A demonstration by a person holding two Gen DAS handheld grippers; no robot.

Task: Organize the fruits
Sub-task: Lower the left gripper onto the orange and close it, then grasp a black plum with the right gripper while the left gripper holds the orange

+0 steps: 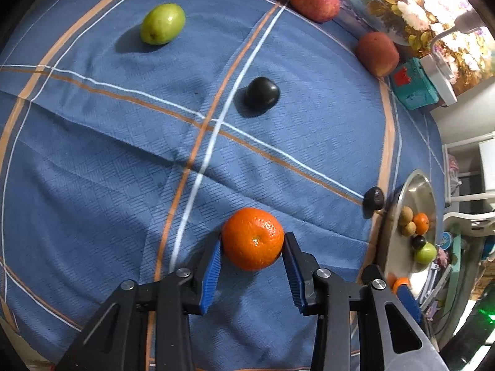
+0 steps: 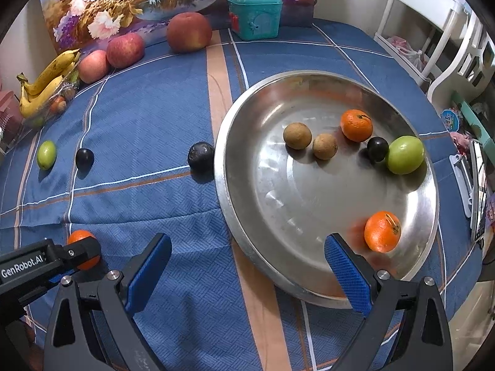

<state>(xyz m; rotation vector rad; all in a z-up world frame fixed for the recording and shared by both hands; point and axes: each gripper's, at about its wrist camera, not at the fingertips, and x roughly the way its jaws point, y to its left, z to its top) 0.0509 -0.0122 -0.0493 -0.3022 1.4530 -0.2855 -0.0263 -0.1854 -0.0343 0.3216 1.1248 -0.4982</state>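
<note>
My left gripper is shut on an orange mandarin that rests on the blue checked cloth, its blue pads pressing both sides. The right wrist view shows the same mandarin at the lower left. My right gripper stands open over the near rim of the steel tray, holding nothing. In the tray lie two mandarins, two brown fruits, a dark plum and a green fruit. On the cloth lie a green fruit, a dark plum and another plum against the tray.
Three red apples and a bunch of bananas line the far edge in front of a flower painting. A teal box stands at the back. White furniture and a phone are to the right of the table.
</note>
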